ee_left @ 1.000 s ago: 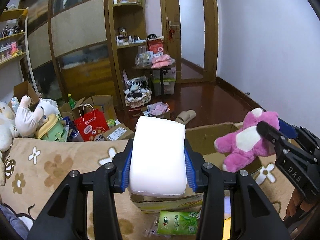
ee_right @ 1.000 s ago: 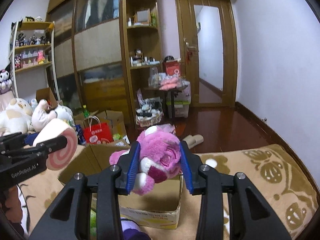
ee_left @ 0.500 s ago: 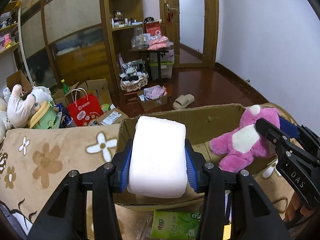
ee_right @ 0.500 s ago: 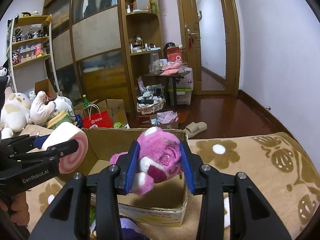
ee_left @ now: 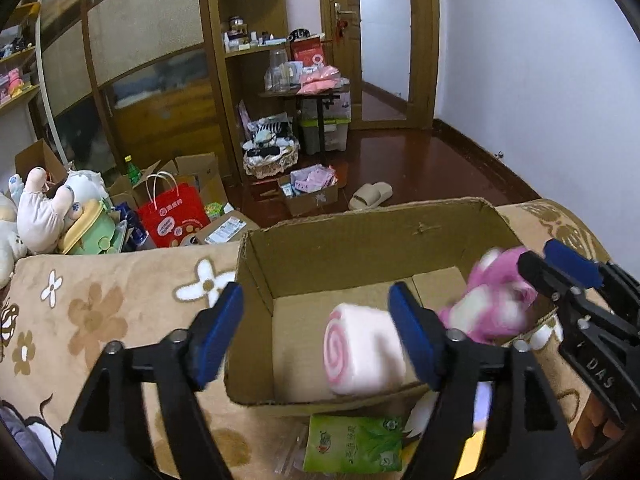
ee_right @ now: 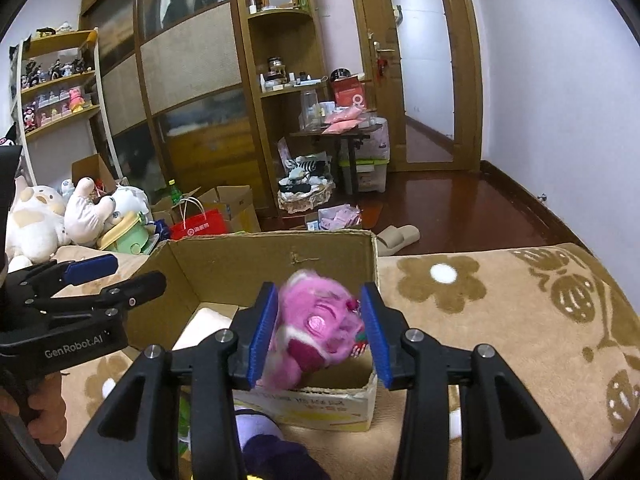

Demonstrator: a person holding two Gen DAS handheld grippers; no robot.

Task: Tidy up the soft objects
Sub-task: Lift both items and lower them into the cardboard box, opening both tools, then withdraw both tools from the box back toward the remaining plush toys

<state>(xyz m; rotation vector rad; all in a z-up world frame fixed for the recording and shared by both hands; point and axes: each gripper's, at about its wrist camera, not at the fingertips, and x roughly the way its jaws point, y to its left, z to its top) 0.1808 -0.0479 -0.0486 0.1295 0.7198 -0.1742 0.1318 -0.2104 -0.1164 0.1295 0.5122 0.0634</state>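
Item 1, landmark: we record 1 open brown cardboard box (ee_left: pixel 360 248) standing on a beige plush blanket with brown and white flowers (ee_left: pixel 100 304).

Item 2: our left gripper (ee_left: pixel 316 328) hangs over the near left part of the box, its 2 blue-padded jaws spread wide and gripping nothing.

Item 3: 1 white cushion rolled like a cake, with a pink spiral on its end face (ee_left: pixel 362 350), sits inside the box near the front wall, just beside the left gripper's right finger; we cannot tell whether it touches the pad.

Item 4: our right gripper (ee_right: pixel 320 332) is over the right half of the box, jaws parted wider than the toy between them.

Item 5: 1 pink and white plush bear (ee_right: pixel 316 328) shows motion-blurred between those pads, above the box floor; whether either pad touches it we cannot tell.

Item 6: 1 green printed packet (ee_left: pixel 354 450) lies on the blanket just in front of the box.

Item 7: 1 red paper shopping bag with white handles (ee_left: pixel 172 216) stands on the floor beyond the box, to its left.

Item 8: 1 beige slipper (ee_left: pixel 370 195) lies on the dark wooden floor beyond the box.
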